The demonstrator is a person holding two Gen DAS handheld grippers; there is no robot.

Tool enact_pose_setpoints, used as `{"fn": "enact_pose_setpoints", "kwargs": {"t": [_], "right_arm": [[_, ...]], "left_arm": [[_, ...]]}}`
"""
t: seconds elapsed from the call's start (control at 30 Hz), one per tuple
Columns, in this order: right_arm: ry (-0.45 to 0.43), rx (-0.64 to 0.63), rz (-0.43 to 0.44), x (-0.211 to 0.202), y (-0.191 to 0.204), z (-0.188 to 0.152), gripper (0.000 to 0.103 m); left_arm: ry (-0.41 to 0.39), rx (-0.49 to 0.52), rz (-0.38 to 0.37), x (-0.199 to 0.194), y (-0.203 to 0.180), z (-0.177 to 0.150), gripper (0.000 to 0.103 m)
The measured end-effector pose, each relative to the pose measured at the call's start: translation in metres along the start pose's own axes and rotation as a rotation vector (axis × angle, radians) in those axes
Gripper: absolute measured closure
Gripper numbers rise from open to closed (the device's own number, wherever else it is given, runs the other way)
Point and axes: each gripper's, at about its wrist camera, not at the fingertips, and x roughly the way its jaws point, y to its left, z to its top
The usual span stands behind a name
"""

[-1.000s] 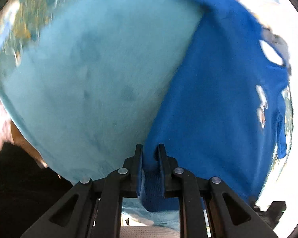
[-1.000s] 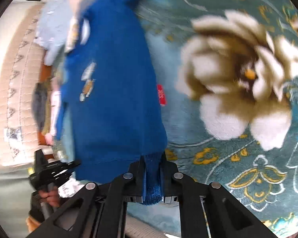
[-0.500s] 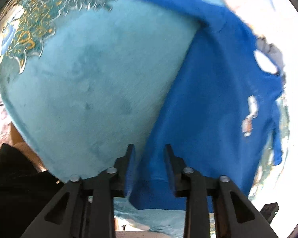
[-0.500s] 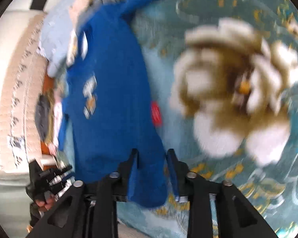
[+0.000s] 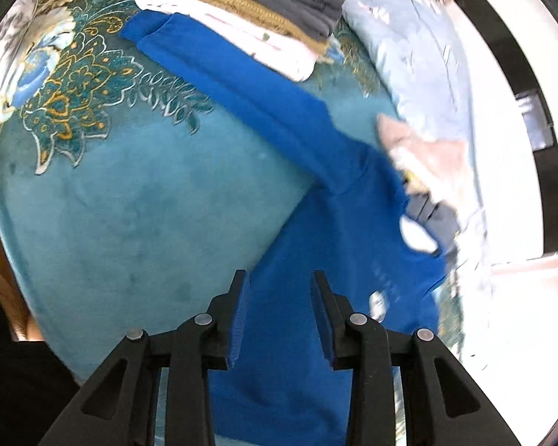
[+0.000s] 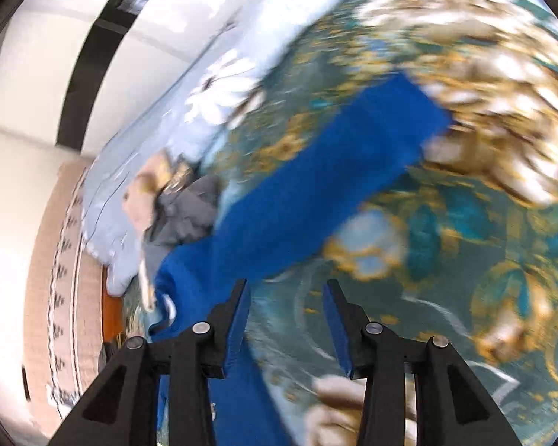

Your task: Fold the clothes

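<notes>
A bright blue long-sleeved shirt (image 5: 334,223) lies spread on a teal patterned blanket (image 5: 148,204). One sleeve runs up left toward a stack of folded clothes. My left gripper (image 5: 279,278) hangs above the shirt's body, open, with the cloth showing below the gap and not pinched. In the right wrist view the shirt (image 6: 316,186) stretches its other sleeve up to the right. My right gripper (image 6: 286,286) is open and its jaws are opening. Only the blanket (image 6: 446,297) shows between them, with the shirt's edge by the left finger.
A stack of folded clothes (image 5: 260,11), white, tan and grey, sits at the blanket's far side. A pale blue floral duvet (image 5: 420,63) lies along the right, with crumpled pink and grey garments (image 5: 427,171) by the shirt's collar. A beige padded headboard (image 6: 55,260) stands at the left.
Both grippers were shut on the shirt's hem, then opened and let it go. Both have risen and tipped up, so more of the bed shows. The right view has swung strongly.
</notes>
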Motion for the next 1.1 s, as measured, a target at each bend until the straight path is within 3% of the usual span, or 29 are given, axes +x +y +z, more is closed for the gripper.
{"fn": "enact_pose_setpoints", "kwargs": {"t": [0.13,0.23,0.33,0.4,0.63,0.97,1.0,1.07,1.1], "right_arm": [[0.079,-0.115,0.052,0.043,0.058,-0.008,0.059],[0.152,-0.273,0.072,0.08,0.118,-0.03,0.059],[0.221,-0.39,0.085,0.117,0.169,-0.054,0.059],[0.265,-0.429,0.098,0.145,0.197,-0.071,0.059],[0.396,-0.337,0.177,0.23,0.257,-0.108,0.059],[0.425,-0.388,0.035,0.31,0.303,-0.136,0.059],[0.43,-0.405,0.027,0.315,0.307,-0.138,0.064],[0.431,-0.458,0.007,0.32,0.319,-0.14,0.089],[0.415,-0.492,-0.011,0.322,0.326,-0.138,0.093]], "left_arm": [[-0.034,-0.014,-0.072,-0.033,-0.001,0.011,0.068],[-0.051,0.03,-0.123,-0.043,-0.024,0.02,0.068],[-0.073,0.073,-0.143,-0.05,-0.039,0.034,0.058],[-0.079,0.074,-0.177,-0.047,-0.044,0.042,0.058],[-0.075,0.009,-0.237,-0.028,-0.021,0.058,0.058],[-0.052,-0.092,-0.294,0.006,0.007,0.067,0.058],[-0.048,-0.092,-0.307,0.009,0.006,0.068,0.058],[-0.025,-0.097,-0.34,0.015,0.005,0.069,0.058],[-0.009,-0.104,-0.359,0.018,0.005,0.069,0.058]]}}
